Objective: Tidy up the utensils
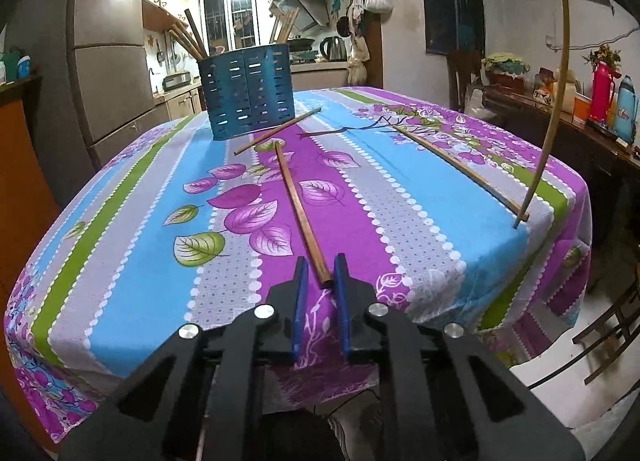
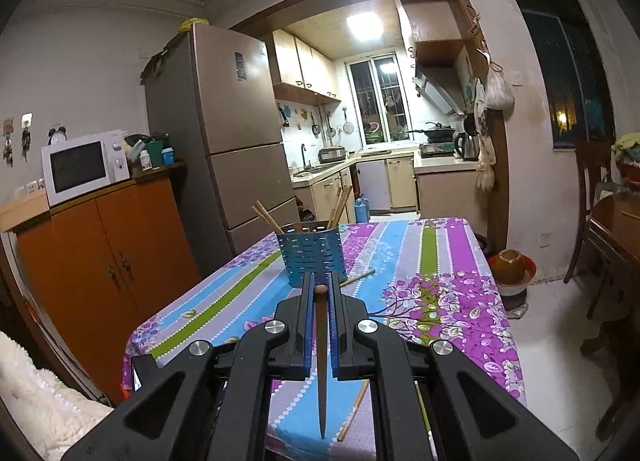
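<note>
A blue slotted holder point(image 1: 248, 91) point(image 2: 311, 257) stands at the far end of the flowered tablecloth point(image 1: 120, 197) with several chopsticks in it. A brown chopstick point(image 1: 298, 205) lies lengthwise on the cloth. Its near end sits between the blue pads of my left gripper point(image 1: 321, 263), which is open, with a slit of cloth showing beside the left pad. Two more chopsticks lie loose, one by the holder point(image 1: 280, 127) and one at the right point(image 1: 460, 171). My right gripper point(image 2: 320, 281) is shut on a dark chopstick point(image 2: 322, 361) held upright, tip down. That chopstick appears in the left wrist view as a pale curved stick point(image 1: 554, 121).
The table's right edge point(image 1: 576, 221) drops toward a wooden sideboard point(image 1: 560, 117) carrying flasks, and a chair point(image 1: 608, 325) stands near. An orange cabinet point(image 2: 100, 257) with a microwave point(image 2: 84, 167) and a refrigerator point(image 2: 228, 141) stand left of the table. A bowl on a stool point(image 2: 510, 265) sits right.
</note>
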{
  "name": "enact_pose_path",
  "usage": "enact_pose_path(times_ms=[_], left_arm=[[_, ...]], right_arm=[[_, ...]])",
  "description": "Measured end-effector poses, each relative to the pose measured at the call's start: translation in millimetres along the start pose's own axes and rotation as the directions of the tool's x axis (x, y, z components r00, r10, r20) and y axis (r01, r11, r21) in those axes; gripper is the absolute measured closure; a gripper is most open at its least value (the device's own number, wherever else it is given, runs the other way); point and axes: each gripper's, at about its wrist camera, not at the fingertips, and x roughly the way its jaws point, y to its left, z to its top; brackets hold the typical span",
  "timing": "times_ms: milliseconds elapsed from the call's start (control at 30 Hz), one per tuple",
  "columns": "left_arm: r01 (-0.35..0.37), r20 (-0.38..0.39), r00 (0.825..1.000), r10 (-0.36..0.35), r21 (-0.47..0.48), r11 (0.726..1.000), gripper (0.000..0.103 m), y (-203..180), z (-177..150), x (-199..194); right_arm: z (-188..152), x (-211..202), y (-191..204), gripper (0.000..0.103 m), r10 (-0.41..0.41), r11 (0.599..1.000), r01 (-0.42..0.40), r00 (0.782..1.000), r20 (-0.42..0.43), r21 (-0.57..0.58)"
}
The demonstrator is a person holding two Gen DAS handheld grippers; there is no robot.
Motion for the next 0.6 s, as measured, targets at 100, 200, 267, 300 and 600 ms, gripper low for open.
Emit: enact_pose_path(times_ms=[100, 200, 267, 300, 600], left_arm=[[0.011, 0.004, 1.000, -0.011, -0.019, 1.000, 0.096, 4, 0, 0], [0.007, -0.001, 1.000, -0.007, -0.024, 1.000, 0.097, 7, 1, 0], [0.000, -0.009, 1.000, -0.001, -0.027, 1.000, 0.098, 10, 2, 0], [-0.001, -0.009, 1.000, 0.001, -0.030, 1.000, 0.098, 13, 3, -1], [-0.013, 0.006, 1.000, 0.014, -0.021, 1.000, 0.098, 33, 19, -19]], right_arm=[[2, 0, 4, 0.095, 0.001, 1.000, -0.001, 1.000, 0.004, -0.017], [4, 0, 5, 0.095, 0.001, 1.000, 0.000, 1.000, 0.014, -0.015], [6, 2, 5, 0.095, -0.003, 1.000, 0.003, 1.000, 0.016, -0.013], [6, 2, 5, 0.095, -0.004, 1.000, 0.004, 1.000, 0.017, -0.012], [17, 4, 9, 0.095, -0.040, 0.998, 0.041, 0.999, 0.029, -0.045]])
